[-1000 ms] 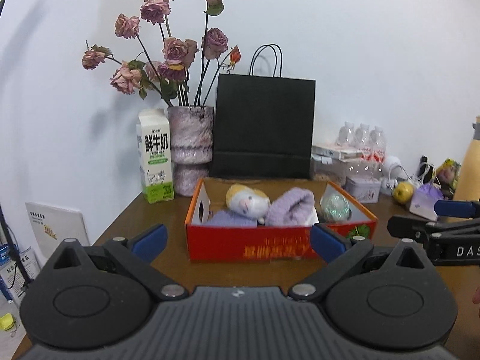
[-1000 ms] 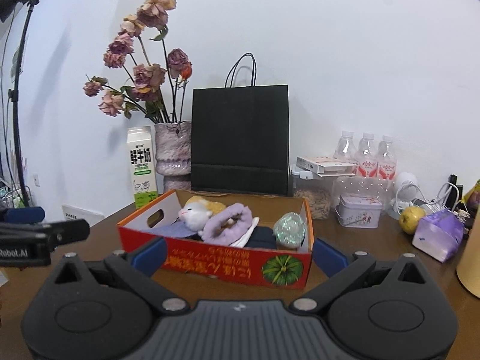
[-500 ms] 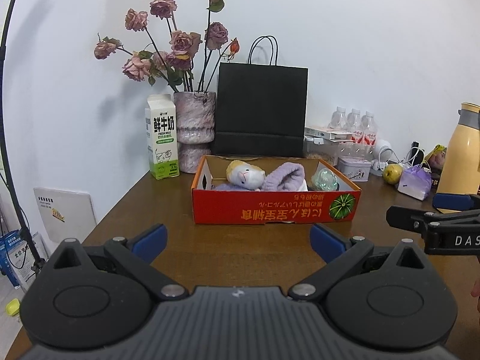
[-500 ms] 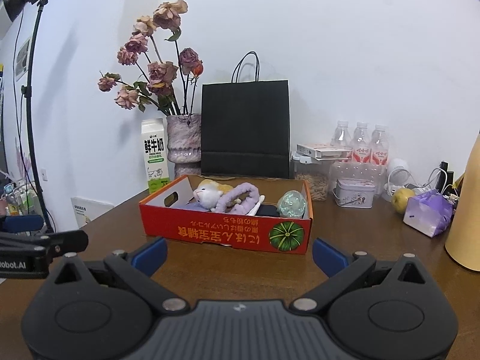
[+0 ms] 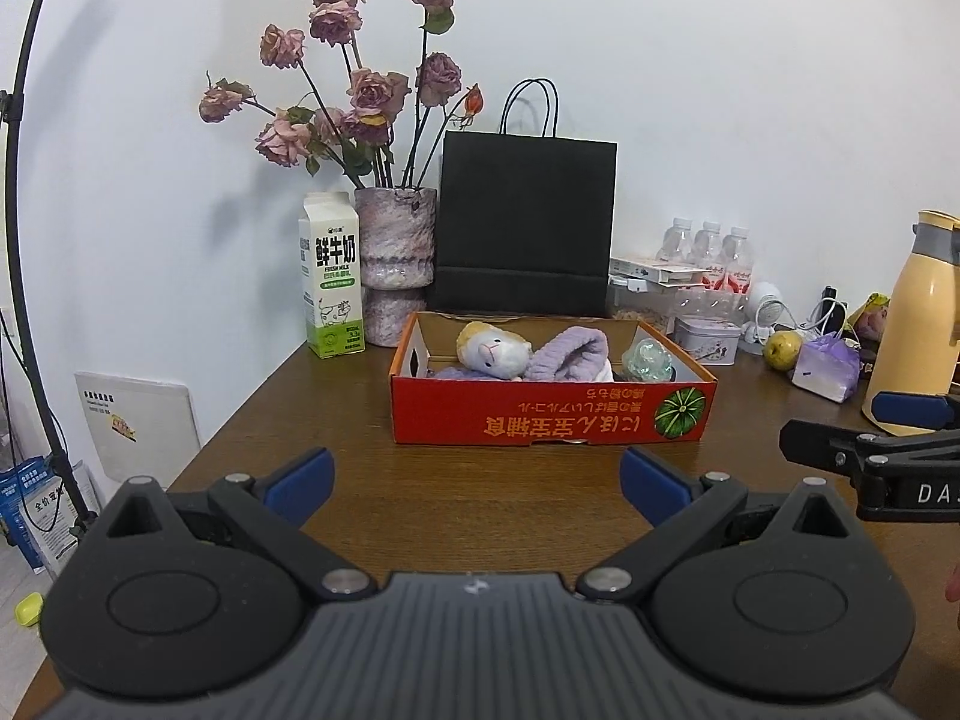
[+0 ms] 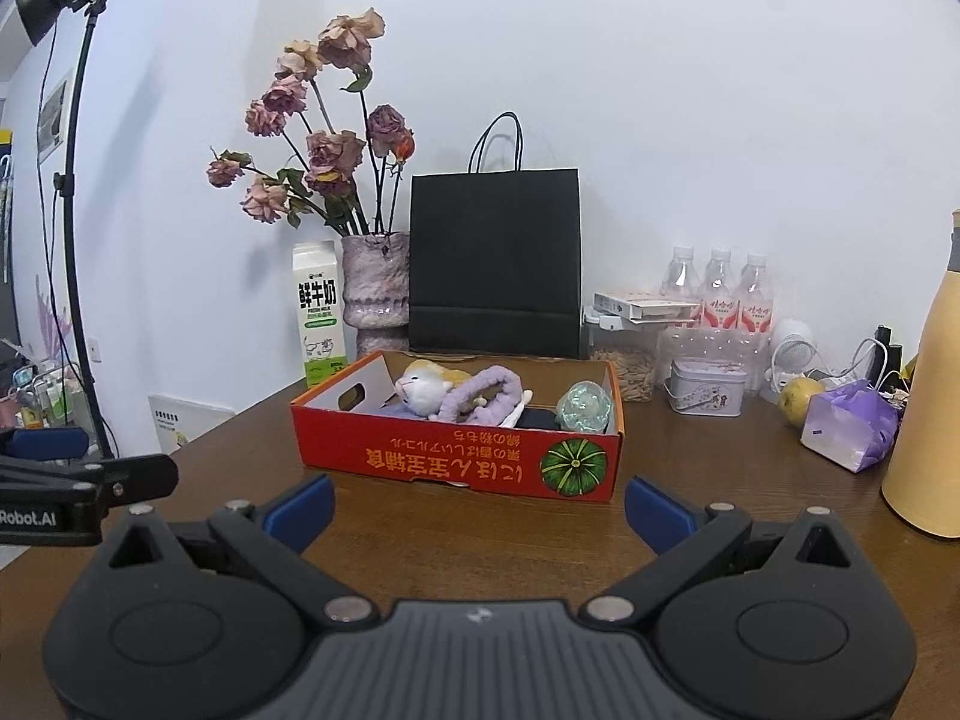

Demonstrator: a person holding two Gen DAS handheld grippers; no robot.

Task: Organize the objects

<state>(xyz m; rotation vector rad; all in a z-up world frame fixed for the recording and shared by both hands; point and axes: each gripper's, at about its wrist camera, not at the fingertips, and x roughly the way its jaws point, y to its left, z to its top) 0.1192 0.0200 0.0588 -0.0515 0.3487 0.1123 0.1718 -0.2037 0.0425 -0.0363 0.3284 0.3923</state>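
Note:
A red cardboard box (image 5: pixel 540 426) (image 6: pixel 444 462) sits on the brown table, ahead of both grippers. Inside lie a white and yellow plush toy (image 5: pixel 492 351) (image 6: pixel 423 387), a folded purple cloth (image 5: pixel 570 354) (image 6: pixel 486 393) and a shiny green ball (image 5: pixel 647 357) (image 6: pixel 585 405). My left gripper (image 5: pixel 477 483) stands open and empty, well short of the box. My right gripper (image 6: pixel 480 504) is also open and empty, just in front of the box. Each gripper shows at the edge of the other's view.
At the back stand a milk carton (image 5: pixel 332 276), a vase of dried roses (image 5: pixel 393 264) and a black paper bag (image 5: pixel 525 222). To the right are water bottles (image 6: pixel 717 294), a small tin (image 6: pixel 708 387), an apple (image 6: pixel 798 399), a purple pouch (image 6: pixel 849 426) and a yellow flask (image 5: pixel 918 324).
Both grippers have drawn back from the box, which now looks smaller and farther away. Both stay open and nothing was picked up.

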